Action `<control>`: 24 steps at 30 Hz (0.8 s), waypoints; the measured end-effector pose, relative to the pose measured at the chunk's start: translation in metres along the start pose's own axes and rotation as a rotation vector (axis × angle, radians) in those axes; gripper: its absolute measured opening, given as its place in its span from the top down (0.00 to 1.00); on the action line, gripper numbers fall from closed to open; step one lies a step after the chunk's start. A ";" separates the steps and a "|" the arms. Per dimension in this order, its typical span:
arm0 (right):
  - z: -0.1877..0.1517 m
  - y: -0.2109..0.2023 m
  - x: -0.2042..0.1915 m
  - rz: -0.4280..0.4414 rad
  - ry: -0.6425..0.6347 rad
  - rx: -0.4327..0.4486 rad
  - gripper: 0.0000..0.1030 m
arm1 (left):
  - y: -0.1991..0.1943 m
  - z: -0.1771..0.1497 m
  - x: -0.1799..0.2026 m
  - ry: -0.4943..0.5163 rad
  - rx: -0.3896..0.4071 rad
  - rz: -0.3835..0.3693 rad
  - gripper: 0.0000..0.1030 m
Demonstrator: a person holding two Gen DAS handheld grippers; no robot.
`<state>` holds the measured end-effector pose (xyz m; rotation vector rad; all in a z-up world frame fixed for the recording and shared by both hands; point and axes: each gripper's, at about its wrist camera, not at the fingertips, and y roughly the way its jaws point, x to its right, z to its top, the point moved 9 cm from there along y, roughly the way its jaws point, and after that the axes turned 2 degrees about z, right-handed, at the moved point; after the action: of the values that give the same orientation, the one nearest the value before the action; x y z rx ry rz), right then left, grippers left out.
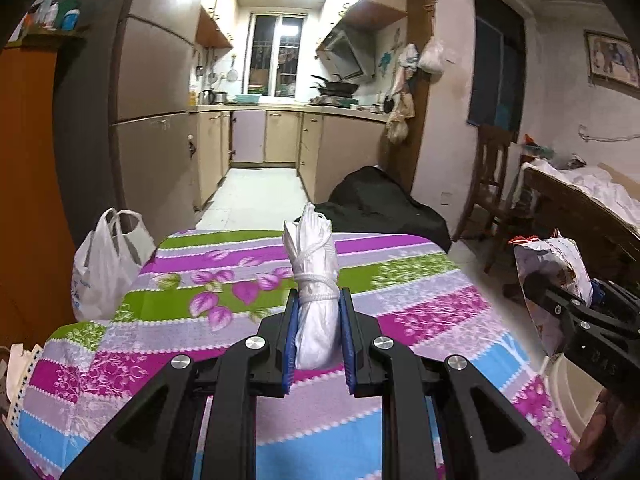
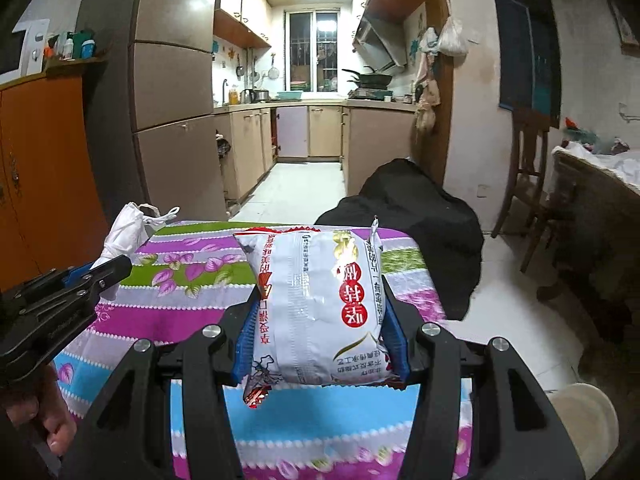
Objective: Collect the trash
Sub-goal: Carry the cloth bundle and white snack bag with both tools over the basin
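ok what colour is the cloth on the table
Striped floral tablecloth: purple, green, lilac and blue bands with leaf prints. Clearest in the left wrist view.

A: What fills the middle of the frame?
B: The right gripper (image 2: 322, 320), jaws clamped on a white snack packet (image 2: 316, 304) above the striped desk (image 2: 192, 280).
A: And at left?
B: The left gripper (image 2: 100, 274) holding a rolled white bag (image 2: 120, 232).

A carrier bag (image 1: 102, 270) stands left of the covered table (image 1: 420, 296), a draped heap (image 1: 384, 204) behind it.
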<state>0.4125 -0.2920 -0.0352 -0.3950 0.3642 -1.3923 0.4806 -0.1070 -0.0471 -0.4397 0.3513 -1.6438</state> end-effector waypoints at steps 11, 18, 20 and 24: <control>-0.016 -0.048 0.069 -0.106 0.055 -0.013 0.51 | -0.023 -0.005 0.092 0.082 -0.007 -0.115 0.81; -0.031 -0.086 0.125 -0.194 0.103 -0.028 0.51 | -0.031 -0.017 0.170 0.140 -0.033 -0.215 0.81; -0.038 -0.097 0.143 -0.224 0.119 -0.041 0.51 | -0.034 -0.022 0.193 0.158 -0.044 -0.253 0.81; -0.053 -0.117 0.180 -0.276 0.168 -0.070 0.51 | -0.039 -0.031 0.243 0.185 -0.076 -0.337 0.81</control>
<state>0.3115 -0.4886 -0.0290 -0.3973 0.5119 -1.6915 0.4097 -0.3448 -0.0370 -0.4214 0.4996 -2.0115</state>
